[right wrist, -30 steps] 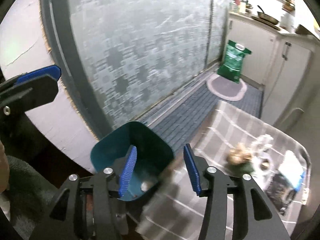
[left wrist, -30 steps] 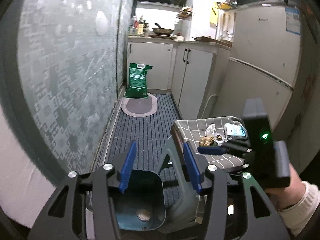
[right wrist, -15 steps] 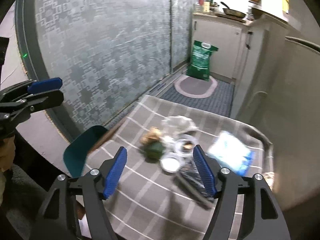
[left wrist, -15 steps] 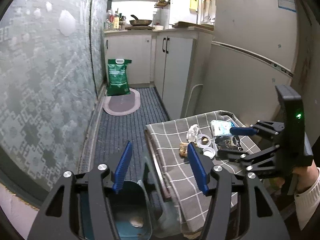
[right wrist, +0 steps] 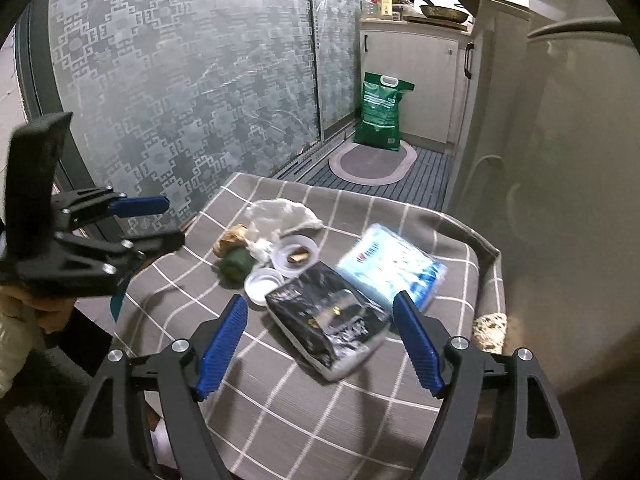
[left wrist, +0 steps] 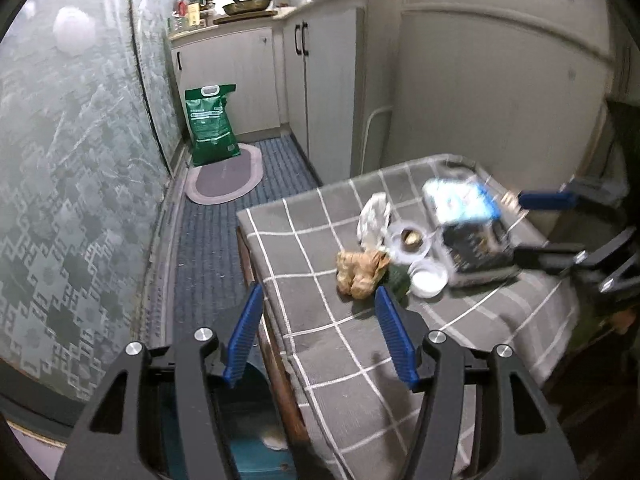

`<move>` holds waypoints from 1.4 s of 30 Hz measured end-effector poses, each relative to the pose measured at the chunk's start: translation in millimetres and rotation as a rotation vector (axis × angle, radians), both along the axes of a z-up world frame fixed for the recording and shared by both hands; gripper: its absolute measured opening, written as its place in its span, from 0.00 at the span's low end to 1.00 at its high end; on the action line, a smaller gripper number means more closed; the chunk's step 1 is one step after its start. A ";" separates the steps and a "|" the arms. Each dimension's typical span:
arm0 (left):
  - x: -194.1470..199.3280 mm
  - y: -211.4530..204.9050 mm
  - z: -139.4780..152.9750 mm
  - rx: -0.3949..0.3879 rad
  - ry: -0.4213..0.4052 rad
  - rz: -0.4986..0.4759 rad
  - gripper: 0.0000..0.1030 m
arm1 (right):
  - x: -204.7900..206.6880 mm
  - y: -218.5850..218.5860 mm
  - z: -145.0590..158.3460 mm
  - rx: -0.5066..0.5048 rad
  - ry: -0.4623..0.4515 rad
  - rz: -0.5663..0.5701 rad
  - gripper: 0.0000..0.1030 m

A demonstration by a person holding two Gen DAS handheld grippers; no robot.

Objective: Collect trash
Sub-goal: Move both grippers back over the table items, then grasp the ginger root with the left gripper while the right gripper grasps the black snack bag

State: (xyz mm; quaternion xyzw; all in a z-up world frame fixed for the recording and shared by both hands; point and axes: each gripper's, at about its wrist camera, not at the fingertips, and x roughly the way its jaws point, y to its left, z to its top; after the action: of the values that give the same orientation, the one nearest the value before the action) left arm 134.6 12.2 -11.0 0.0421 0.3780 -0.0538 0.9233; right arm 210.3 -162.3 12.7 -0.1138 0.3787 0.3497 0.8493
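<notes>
Room: narrow kitchen with a frosted patterned sliding door (right wrist: 192,92), white cabinets (left wrist: 320,92), a green sack (left wrist: 210,122) beside an oval mat (left wrist: 226,176).
Surface: low table under a grey checked cloth (right wrist: 304,408).
Trash: brown crumpled paper (left wrist: 358,274), dark green wad (right wrist: 237,264), white crumpled plastic (right wrist: 280,216), two small clear cups (right wrist: 294,256), black packet (right wrist: 328,320) partly overlapping a blue-white packet (right wrist: 394,268), all clustered mid-table.
Bin: teal bin (left wrist: 252,452) on the floor by the table's left edge, a pale scrap inside.
Left gripper (left wrist: 318,332): fingers spread, empty, over the table's near-left edge.
Right gripper (right wrist: 318,344): fingers spread wide, empty, straddling the black packet from above.
Change: a second ago both cameras faced the bin; both have swung over to the table, and the right has closed in on the packets.
</notes>
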 end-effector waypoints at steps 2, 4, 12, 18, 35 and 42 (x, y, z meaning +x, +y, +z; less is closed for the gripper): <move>4.1 -1.4 -7.9 0.009 0.022 -0.002 0.58 | 1.5 -4.6 -2.2 0.000 0.005 -0.005 0.74; 6.9 -3.8 -13.6 0.018 0.042 -0.009 0.55 | 3.0 -9.4 -4.0 0.001 0.009 -0.010 0.74; 18.9 -15.0 -24.5 0.073 0.063 -0.019 0.53 | 5.3 -22.5 -9.8 0.006 0.021 -0.025 0.74; 28.1 -20.0 -23.6 0.068 0.056 -0.019 0.52 | 6.2 -25.1 -13.0 0.007 0.033 -0.017 0.75; 40.6 -29.0 -25.2 0.032 0.057 -0.051 0.28 | 12.6 -13.7 -30.5 0.002 0.078 0.119 0.80; 35.8 -20.4 -15.3 -0.023 0.044 -0.034 0.28 | 17.0 -1.2 -35.8 -0.033 0.045 0.151 0.80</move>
State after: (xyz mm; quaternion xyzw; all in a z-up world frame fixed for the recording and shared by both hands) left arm 170.4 -8.2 -26.2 0.0368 0.3970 -0.0745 0.9140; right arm 227.3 -163.5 -23.1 -0.1481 0.3940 0.4089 0.8098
